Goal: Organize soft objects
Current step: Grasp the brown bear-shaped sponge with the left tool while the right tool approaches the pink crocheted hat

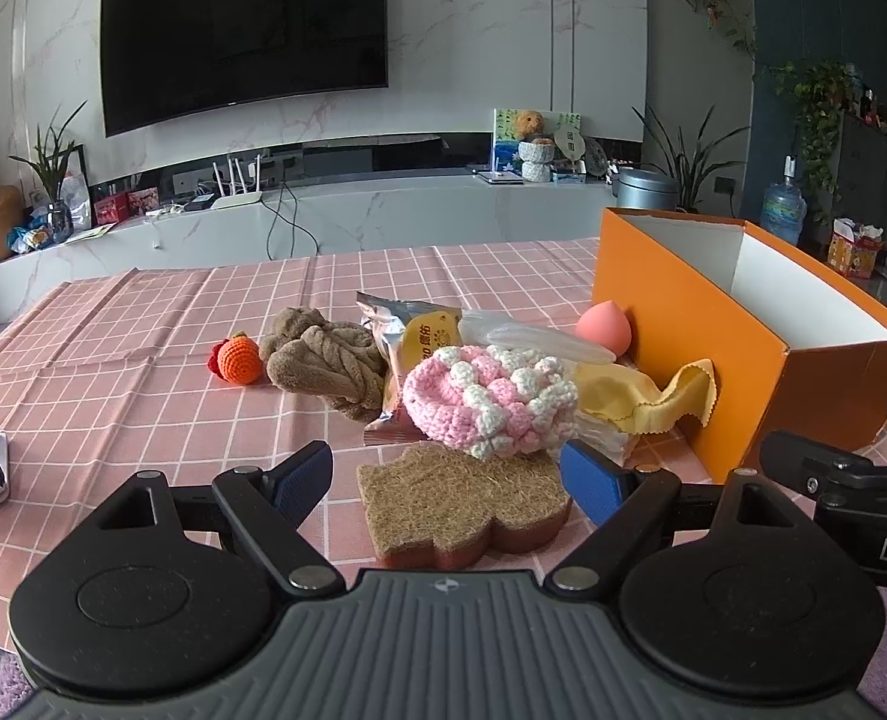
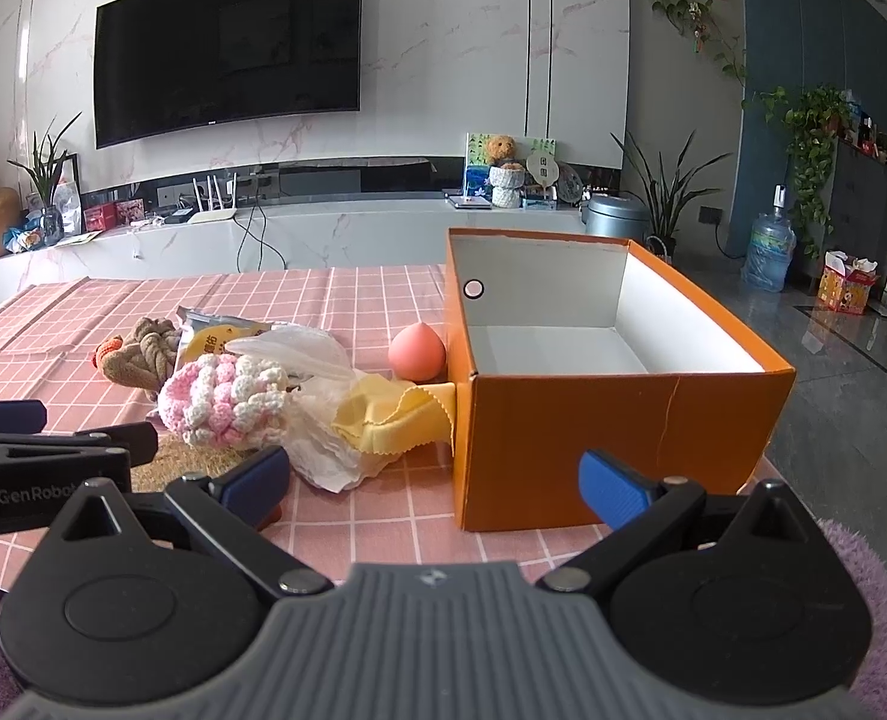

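Nothing has been sorted yet, judging by the open orange cardboard box (image 2: pixel 593 402), whose white inside shows bare. The soft things lie on the pink checked tablecloth (image 1: pixel 143 330) left of it: a pink-and-white crocheted piece (image 1: pixel 491 402), a brown plush knot (image 1: pixel 323 363), a small orange crocheted fruit (image 1: pixel 238 359), a yellow cloth (image 2: pixel 383 414) and a peach-coloured sponge (image 2: pixel 416 354) beside the box wall. The left gripper (image 1: pixel 446 480) is spread around a brown fibre pad (image 1: pixel 461 498); the right gripper (image 2: pixel 434 483) hangs spread and empty
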Action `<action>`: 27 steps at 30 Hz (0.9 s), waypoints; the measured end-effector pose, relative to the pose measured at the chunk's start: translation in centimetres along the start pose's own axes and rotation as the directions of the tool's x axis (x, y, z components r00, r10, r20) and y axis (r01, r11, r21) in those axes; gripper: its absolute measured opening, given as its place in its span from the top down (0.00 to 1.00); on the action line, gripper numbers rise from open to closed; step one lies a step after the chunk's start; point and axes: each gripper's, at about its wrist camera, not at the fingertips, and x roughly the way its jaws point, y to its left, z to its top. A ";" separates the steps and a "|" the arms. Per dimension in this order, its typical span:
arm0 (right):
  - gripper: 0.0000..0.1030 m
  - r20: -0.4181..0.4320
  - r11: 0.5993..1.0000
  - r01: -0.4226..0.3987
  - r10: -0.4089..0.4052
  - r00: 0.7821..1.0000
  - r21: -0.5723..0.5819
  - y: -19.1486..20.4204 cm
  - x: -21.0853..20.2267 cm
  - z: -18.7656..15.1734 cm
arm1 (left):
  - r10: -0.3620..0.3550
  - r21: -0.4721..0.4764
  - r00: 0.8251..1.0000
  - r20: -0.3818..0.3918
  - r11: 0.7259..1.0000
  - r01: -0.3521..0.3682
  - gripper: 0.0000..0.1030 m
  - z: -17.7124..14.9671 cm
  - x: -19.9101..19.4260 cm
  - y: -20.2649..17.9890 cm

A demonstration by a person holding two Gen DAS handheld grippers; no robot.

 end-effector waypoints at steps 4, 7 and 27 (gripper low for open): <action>0.03 -0.002 0.999 -0.036 0.036 0.999 -0.012 0.3 0.3 0.0 | -0.002 -0.015 1.000 0.003 1.000 0.002 0.02 0.1 0.0 0.6; 0.08 -0.002 0.996 -0.078 0.078 0.997 -0.043 0.9 0.6 0.1 | -0.001 -0.003 1.000 0.004 1.000 0.001 0.02 0.2 0.1 1.0; 0.64 -0.212 0.928 -0.307 0.263 0.941 -0.213 5.7 7.3 0.2 | -0.143 -0.103 0.983 -0.118 0.986 0.131 0.11 0.2 5.2 5.8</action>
